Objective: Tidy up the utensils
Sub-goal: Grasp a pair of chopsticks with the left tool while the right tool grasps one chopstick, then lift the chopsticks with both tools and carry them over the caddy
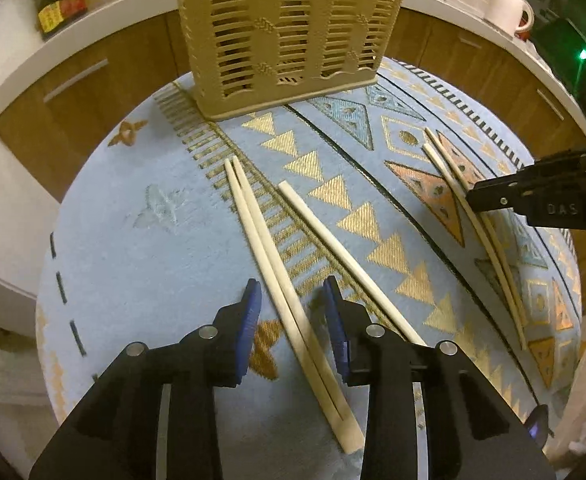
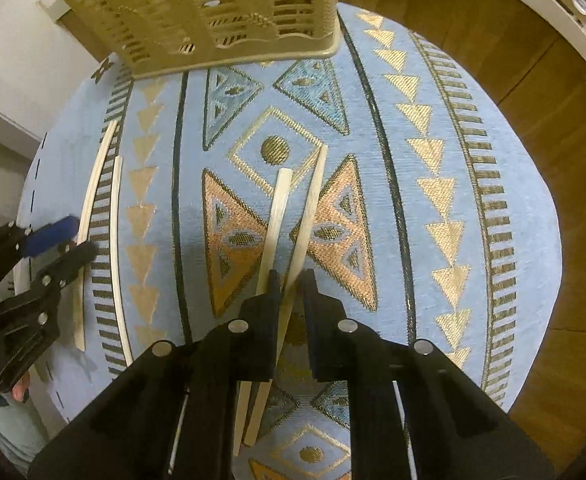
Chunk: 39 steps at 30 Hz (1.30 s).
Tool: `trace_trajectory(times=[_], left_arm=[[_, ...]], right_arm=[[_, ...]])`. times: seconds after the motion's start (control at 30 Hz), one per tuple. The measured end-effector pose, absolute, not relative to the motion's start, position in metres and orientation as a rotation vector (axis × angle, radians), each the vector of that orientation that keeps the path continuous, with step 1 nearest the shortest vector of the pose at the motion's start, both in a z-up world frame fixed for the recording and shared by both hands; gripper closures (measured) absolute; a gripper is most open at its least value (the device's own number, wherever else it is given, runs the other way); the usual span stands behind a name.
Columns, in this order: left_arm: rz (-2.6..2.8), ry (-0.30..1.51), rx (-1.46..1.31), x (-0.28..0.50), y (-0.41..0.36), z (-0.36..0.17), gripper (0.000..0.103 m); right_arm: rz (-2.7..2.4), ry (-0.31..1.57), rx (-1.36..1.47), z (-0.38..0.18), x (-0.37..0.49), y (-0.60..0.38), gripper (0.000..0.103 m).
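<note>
- Pale wooden chopsticks lay on a round worktop (image 1: pixel 141 240) under a blue cloth with gold triangles.
- One joined pair (image 1: pixel 277 276) ran between the left tongs (image 1: pixel 293 300), whose blue pads stood apart without touching it; a single stick (image 1: pixel 333 248) lay just beside.
- Right tongs (image 2: pixel 291 280) were clenched on another pair (image 2: pixel 293 216).
- A beige slotted basket (image 1: pixel 289 28) stood at the far edge.

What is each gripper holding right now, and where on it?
Right gripper pinches one pale wooden chopstick midway along its length; left gripper holds nothing.
</note>
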<state>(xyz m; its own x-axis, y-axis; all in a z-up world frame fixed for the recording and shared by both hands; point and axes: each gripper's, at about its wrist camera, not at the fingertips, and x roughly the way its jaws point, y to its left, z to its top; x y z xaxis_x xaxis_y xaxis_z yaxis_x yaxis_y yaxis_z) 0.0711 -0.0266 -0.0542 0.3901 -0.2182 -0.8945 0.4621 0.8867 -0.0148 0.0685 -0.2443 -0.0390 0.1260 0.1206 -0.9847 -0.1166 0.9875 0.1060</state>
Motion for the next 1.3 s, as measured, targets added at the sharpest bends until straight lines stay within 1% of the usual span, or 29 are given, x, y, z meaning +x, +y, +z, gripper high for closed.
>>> trace_trajectory(times=[0.1, 0.17, 0.2, 0.27, 0.3, 0.4, 0.53, 0.77, 0.83, 0.93, 1.1, 1.2, 1.3], left_arm=[[-0.426, 1.111, 0.294, 0.077, -0.034, -0.054, 0.074], [-0.407, 1.119, 0.314, 0.080, -0.035, -0.053, 0.085], [-0.401, 1.122, 0.322, 0.082, -0.035, -0.053, 0.088], [-0.406, 1.121, 0.324, 0.084, -0.036, -0.052, 0.089], [-0.403, 1.111, 0.331, 0.083, -0.037, -0.052, 0.090], [-0.399, 1.071, 0.307, 0.077, -0.035, -0.050, 0.093], [-0.391, 1.000, 0.225, 0.069, -0.021, -0.042, 0.093], [-0.458, 0.812, 0.024, 0.056, -0.001, -0.002, 0.093], [-0.463, 0.726, -0.008, 0.049, 0.004, 0.020, 0.093], [-0.482, 0.570, -0.041, 0.042, 0.001, 0.055, 0.093], [-0.511, 0.320, -0.097, 0.040, -0.005, 0.116, 0.093], [-0.512, 0.206, -0.105, 0.042, -0.014, 0.140, 0.093], [-0.515, 0.129, -0.130, 0.052, -0.022, 0.155, 0.093]], right_arm=[[0.197, 1.451, -0.037, -0.039, 0.072, -0.242, 0.093], [0.217, 1.454, -0.067, -0.039, 0.073, -0.240, 0.095], [0.226, 1.454, -0.056, -0.040, 0.075, -0.239, 0.095], [0.240, 1.453, -0.024, -0.039, 0.076, -0.243, 0.096], [0.249, 1.446, -0.016, -0.038, 0.075, -0.248, 0.098], [0.275, 1.391, 0.006, -0.034, 0.072, -0.255, 0.099], [0.311, 1.311, 0.070, -0.024, 0.065, -0.266, 0.099], [0.374, 1.114, 0.117, 0.012, 0.046, -0.279, 0.099], [0.375, 1.016, 0.074, 0.035, 0.039, -0.277, 0.099], [0.407, 0.899, 0.088, 0.068, 0.031, -0.277, 0.099], [0.400, 0.624, 0.058, 0.130, 0.024, -0.276, 0.099], [0.346, 0.505, 0.025, 0.156, 0.028, -0.267, 0.099], [0.309, 0.413, 0.013, 0.172, 0.038, -0.259, 0.099]])
